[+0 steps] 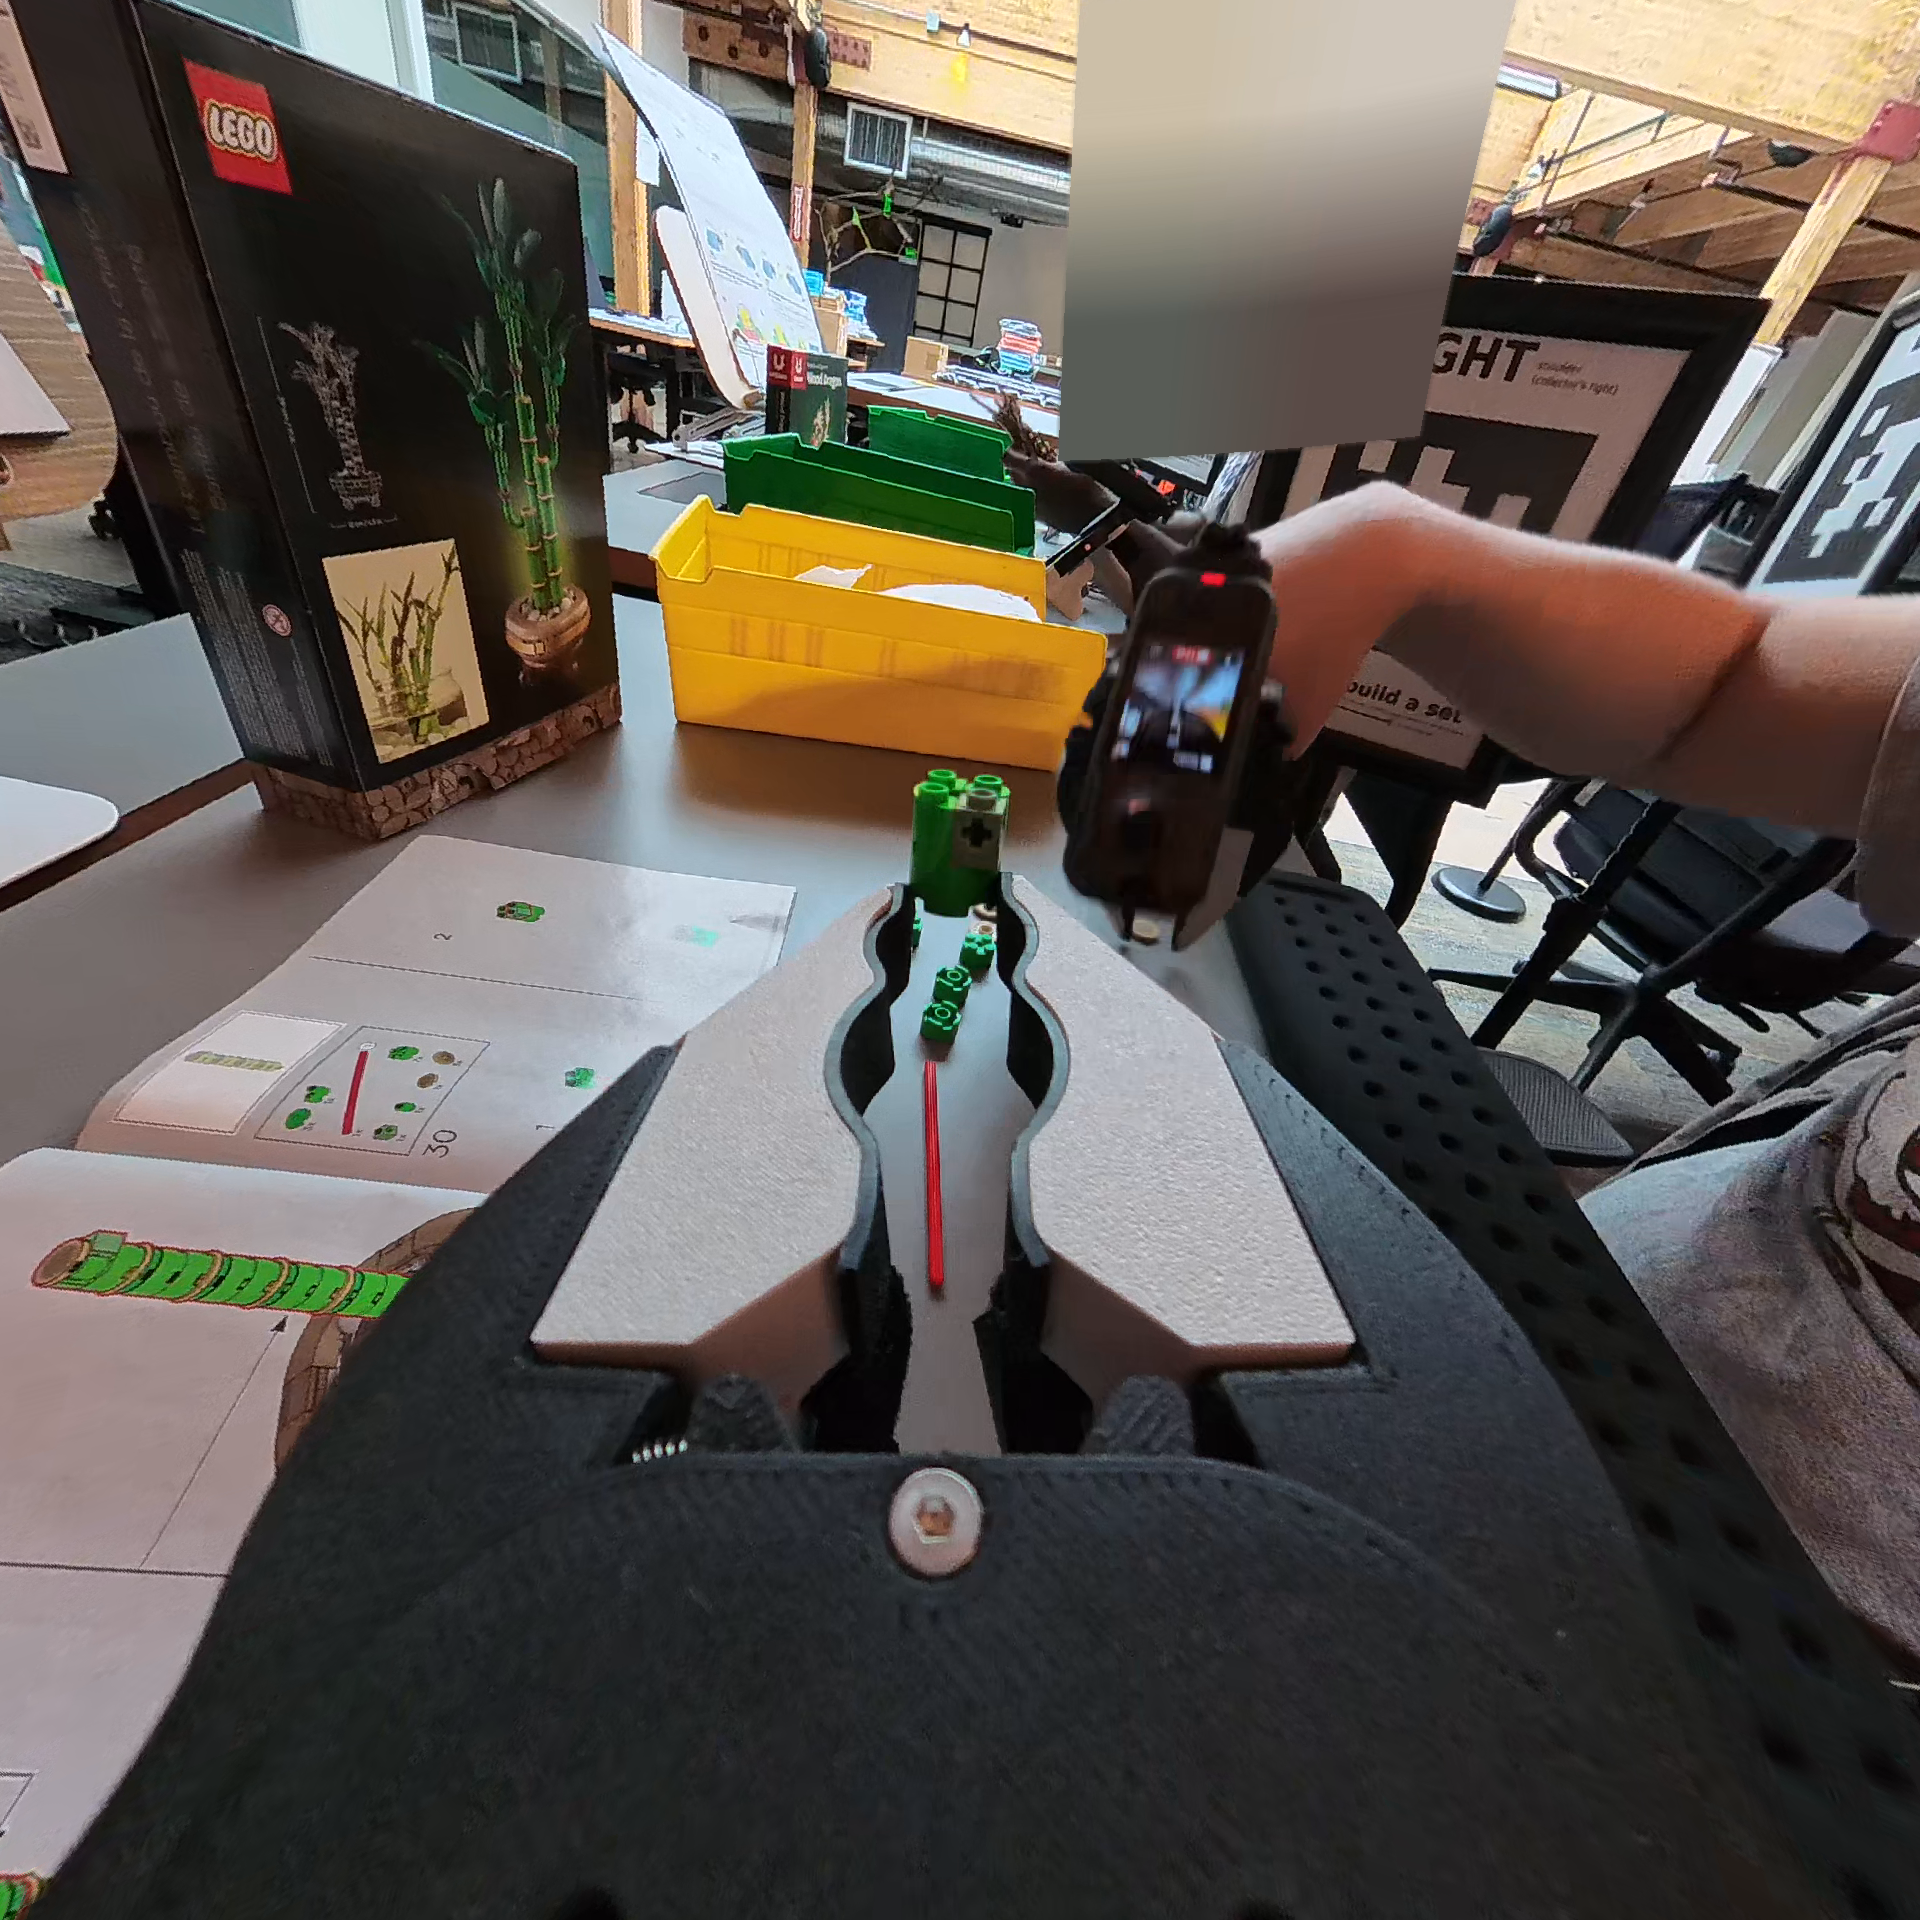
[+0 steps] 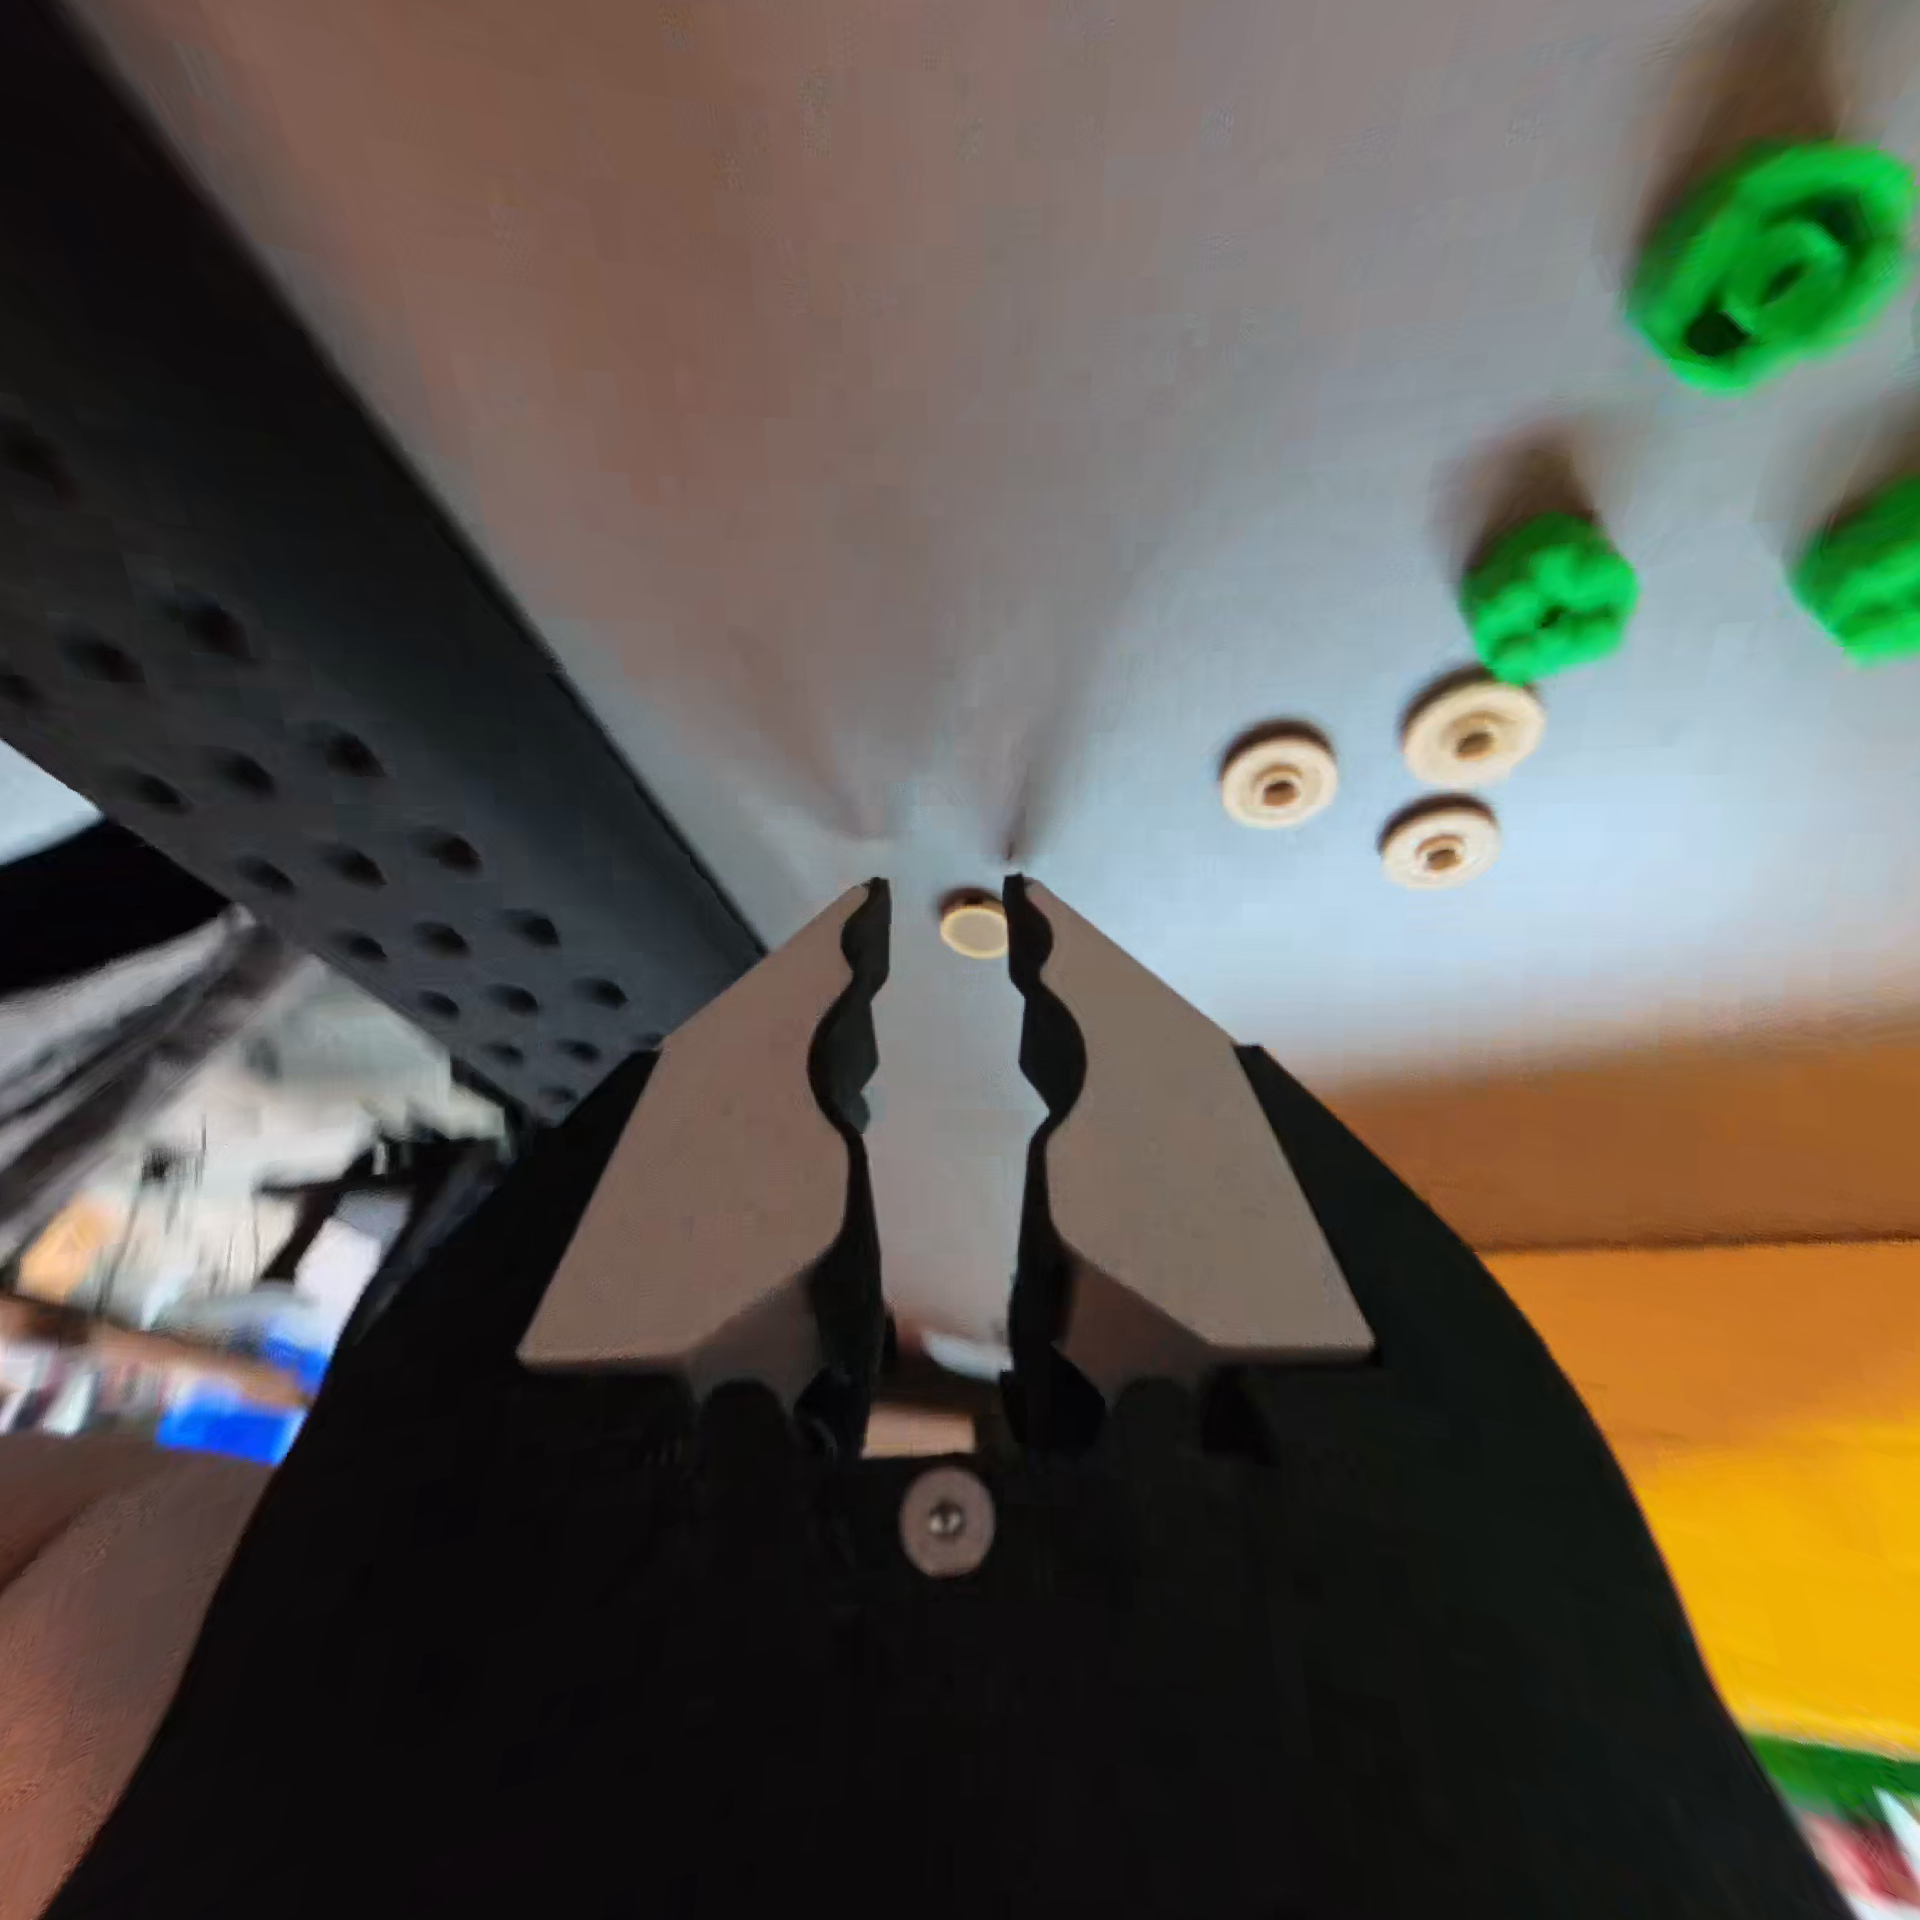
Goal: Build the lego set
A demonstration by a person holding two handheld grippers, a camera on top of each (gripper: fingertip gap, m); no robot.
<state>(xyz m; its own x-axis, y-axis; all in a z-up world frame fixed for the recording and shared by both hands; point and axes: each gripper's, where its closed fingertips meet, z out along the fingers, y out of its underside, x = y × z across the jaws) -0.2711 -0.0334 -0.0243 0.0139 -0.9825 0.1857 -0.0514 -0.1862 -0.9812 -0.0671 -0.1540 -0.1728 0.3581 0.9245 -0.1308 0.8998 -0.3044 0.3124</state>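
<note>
Left wrist view: the left gripper sits at frame centre, its fingers clamped on a green brick assembly with a grey piece on its upper right side. The assembly stands upright at the fingertips, just above centre of the frame. Beneath the gap between the fingers, lying on the dark table, are several small green round pieces and a thin red rod running toward the bottom of the frame.

The open instruction booklet lies at left centre. The black set box stands upright in the upper left. A yellow bin sits above centre, with a green bin just behind it. A black perforated mat runs down the right side.

The right gripper appears right of centre, held by a person's hand, pointing down at the table with a small tan round piece between its tips.

Right wrist view: the picture is blurred. The right gripper is narrowly parted, its tips flanking the tan round piece; whether the fingers touch it cannot be told. Three tan ring pieces lie to the right of centre. Green round pieces lie in the upper right.
</note>
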